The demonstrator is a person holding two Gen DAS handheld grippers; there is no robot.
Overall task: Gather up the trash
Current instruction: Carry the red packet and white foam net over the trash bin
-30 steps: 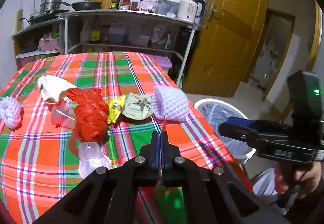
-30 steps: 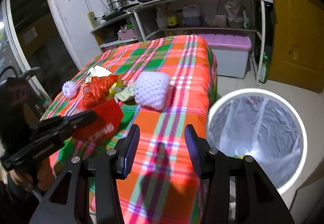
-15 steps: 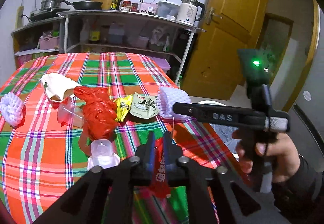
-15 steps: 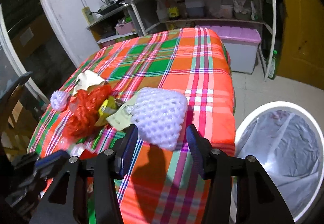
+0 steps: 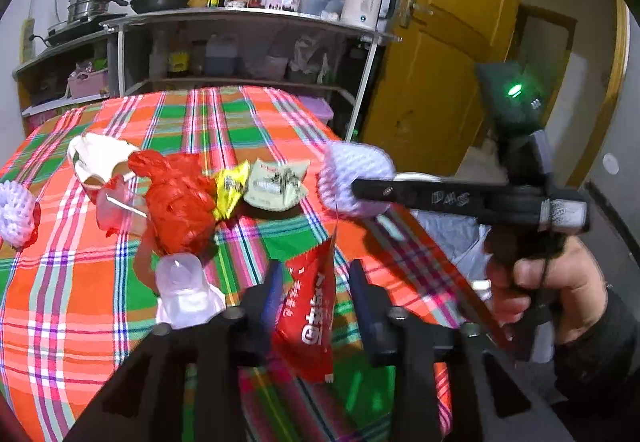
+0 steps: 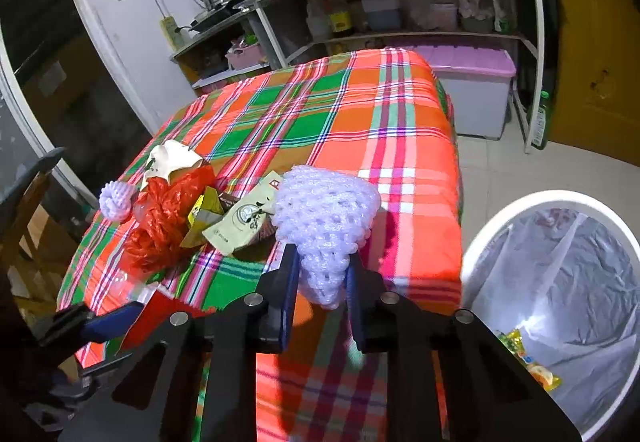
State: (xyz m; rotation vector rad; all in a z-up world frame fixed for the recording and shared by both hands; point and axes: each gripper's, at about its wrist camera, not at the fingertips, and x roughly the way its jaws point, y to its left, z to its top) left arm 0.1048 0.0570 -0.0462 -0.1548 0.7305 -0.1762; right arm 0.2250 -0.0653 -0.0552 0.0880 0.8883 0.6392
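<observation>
The right gripper (image 6: 320,274) has just closed on the soft white foam net (image 6: 326,222) (netted, cone-like). The left gripper (image 5: 314,282), just opening, has the glossy red wrapper (image 5: 310,316) loose between its jaws.

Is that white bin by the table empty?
No. The white bin holds a yellow wrapper at its bottom.

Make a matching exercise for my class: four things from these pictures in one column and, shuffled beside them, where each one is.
Things:
1. foam net
2. red wrapper
3. yellow packet
4. kettle

Places:
A. on the top shelf
B. in the bin
C. between the left gripper's fingers
D. between the right gripper's fingers

Pairs: 1-D, 2-C, 3-B, 4-A
</observation>
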